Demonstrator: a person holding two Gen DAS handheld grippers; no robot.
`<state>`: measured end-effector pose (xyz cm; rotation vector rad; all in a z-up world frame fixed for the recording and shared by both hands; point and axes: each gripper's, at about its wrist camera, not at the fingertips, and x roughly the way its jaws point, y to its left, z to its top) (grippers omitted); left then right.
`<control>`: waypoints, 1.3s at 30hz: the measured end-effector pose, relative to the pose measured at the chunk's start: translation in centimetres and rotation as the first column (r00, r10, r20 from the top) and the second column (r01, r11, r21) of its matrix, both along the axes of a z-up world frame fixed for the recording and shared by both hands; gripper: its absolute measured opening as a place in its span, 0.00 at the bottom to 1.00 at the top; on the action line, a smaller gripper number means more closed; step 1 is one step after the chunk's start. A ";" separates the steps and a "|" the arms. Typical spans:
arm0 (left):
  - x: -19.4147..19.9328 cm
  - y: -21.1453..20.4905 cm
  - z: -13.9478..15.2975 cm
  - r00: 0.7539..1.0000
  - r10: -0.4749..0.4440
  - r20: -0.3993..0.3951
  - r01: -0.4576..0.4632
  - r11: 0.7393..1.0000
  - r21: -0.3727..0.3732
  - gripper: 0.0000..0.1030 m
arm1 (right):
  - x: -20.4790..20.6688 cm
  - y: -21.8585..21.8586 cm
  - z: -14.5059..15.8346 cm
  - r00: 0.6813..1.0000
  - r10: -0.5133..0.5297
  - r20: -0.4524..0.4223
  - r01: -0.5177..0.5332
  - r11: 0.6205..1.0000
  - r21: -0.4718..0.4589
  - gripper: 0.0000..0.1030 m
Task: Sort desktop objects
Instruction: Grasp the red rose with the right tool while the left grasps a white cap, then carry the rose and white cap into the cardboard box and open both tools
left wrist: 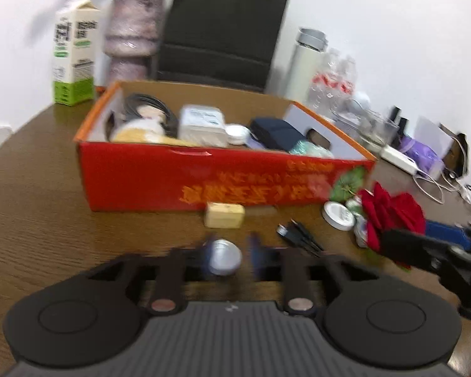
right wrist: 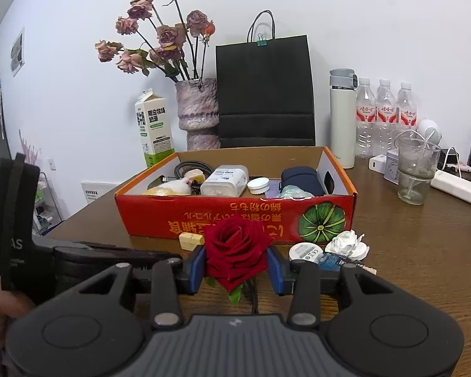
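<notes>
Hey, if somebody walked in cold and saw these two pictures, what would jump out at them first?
Probably the red rose, gripped between the right gripper's blue pads just in front of the red cardboard box. That box, half full of odds and ends, fills the middle of the wooden table. Behind it a vase of dried roses stands against the wall.

Deep red rose [right wrist: 235,251] before the red box [right wrist: 204,210]; orange lettering and green striped pumpkin print [right wrist: 322,222] on its front; pale yellow block [right wrist: 190,239] beside.

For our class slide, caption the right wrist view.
Right gripper clamps a red rose before the red box.
</notes>
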<state>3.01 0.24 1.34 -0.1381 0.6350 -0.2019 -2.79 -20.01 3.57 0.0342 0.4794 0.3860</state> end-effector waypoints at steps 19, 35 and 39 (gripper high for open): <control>-4.4 -0.9 1.7 0.996 -0.002 0.090 -0.002 0.999 0.049 0.28 | -0.9 0.1 -1.0 0.999 -0.001 -0.038 0.000 1.000 -0.012 0.39; -3.4 -0.6 9.1 0.949 -0.041 0.312 0.024 0.998 0.059 0.29 | 2.1 1.4 4.1 0.994 0.011 0.109 -0.007 0.999 -0.035 0.39; -0.6 -0.3 9.9 0.957 -0.032 0.287 0.020 0.999 0.042 0.29 | 5.0 1.0 5.9 0.994 0.011 0.107 -0.011 1.000 -0.004 0.39</control>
